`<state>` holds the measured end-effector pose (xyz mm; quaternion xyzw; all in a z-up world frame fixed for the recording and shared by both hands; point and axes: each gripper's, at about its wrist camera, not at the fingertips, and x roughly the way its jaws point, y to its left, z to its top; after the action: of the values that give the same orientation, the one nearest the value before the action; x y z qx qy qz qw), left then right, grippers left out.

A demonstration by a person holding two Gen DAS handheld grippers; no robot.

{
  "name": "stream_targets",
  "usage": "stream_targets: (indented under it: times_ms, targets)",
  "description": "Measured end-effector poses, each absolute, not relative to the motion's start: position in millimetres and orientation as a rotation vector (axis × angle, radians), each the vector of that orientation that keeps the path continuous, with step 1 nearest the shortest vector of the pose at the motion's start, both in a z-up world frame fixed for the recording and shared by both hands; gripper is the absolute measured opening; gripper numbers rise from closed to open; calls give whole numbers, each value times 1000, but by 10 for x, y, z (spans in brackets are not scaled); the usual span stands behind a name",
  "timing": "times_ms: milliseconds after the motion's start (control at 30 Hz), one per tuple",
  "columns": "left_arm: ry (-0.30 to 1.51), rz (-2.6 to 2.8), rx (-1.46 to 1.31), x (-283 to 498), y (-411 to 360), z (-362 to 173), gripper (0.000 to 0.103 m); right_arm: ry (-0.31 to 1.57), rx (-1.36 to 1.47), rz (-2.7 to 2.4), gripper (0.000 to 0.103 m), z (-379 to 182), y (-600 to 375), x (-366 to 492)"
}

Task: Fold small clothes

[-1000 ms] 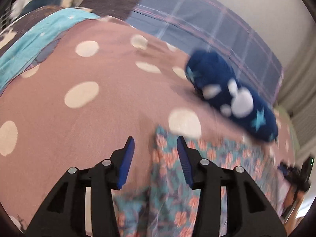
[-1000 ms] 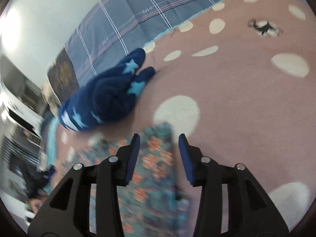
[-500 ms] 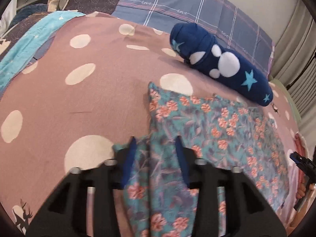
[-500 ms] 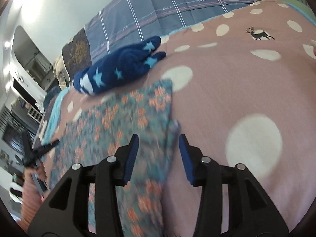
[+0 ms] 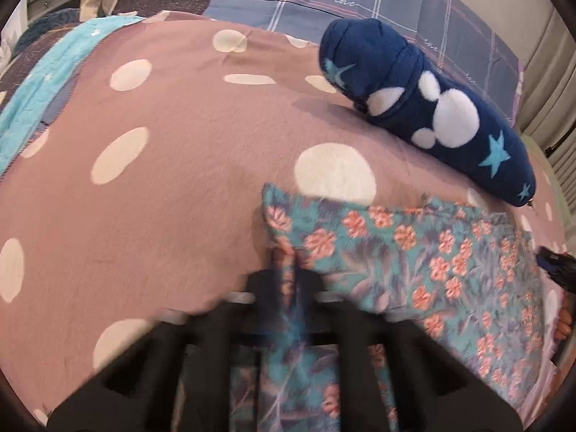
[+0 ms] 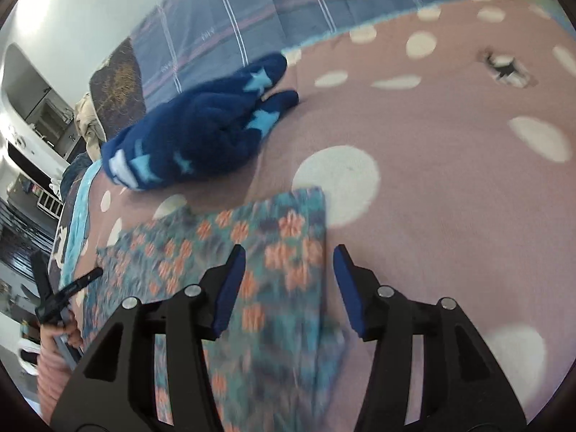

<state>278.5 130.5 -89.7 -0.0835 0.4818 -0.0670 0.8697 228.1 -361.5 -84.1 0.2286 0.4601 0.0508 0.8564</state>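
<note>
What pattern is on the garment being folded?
Teal garment with coral-orange flowers and purplish leaves; clearest in the left wrist view.

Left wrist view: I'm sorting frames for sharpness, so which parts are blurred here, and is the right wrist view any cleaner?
Left wrist view: the left hand-held gripper is motion-smeared, the pink polka-dot blanket fairly crisp. Right wrist view: the right hand-held gripper is sharp, the teal floral garment and dark blue star-patterned fleece bundle smeared.

A bed with a pink dotted blanket [image 5: 172, 187]; a checked quilt [image 5: 378, 3] at its far edge, a white wall [image 6: 72, 10] behind.
</note>
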Motion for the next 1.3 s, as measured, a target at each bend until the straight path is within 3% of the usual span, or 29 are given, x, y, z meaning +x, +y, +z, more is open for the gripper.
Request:
stream_targets:
  times_ms: [33,67,100,300,467,567,667,833,967,1133,1300]
  targets:
    - [991,-143,-174,2770,1301,-865,2,985,499,113,43,-924,-3609,2394]
    - [968,-150,-169,2735,1298,-811,2,985,508,120,16,-958,-3600,2432]
    - [940,-159,-168,2685,1308,-729,2,996,520,146,4,-979,-3588,2488]
    - [807,-180,-158,2479,1544,-258,2,746,534,285,4,-418,-3598,2153]
    - [927,-76,-81,2713,1430,-718,6,899,476,184,13,-833,-3539,2469]
    - [945,-78,-79,2555,1432,-814,24,935,520,173,15,-997,-3619,2361]
    - [856,-87,-43,2215,1330,-568,34,856,502,155,35,-825,-3729,1948]
    - [766,-323,3,1527,716,-172,38,806,507,256,35,-597,-3812,950]
    - [791,-546,71,1036,-77,-167,38,817,417,296,35,-682,-3687,192]
    - [798,-729,218,495,-1023,-277,42,836,352,331,31,-815,-3568,-159]
    - [844,-710,241,395,-1334,-390,42,847,313,407,29,-935,-3439,-88]
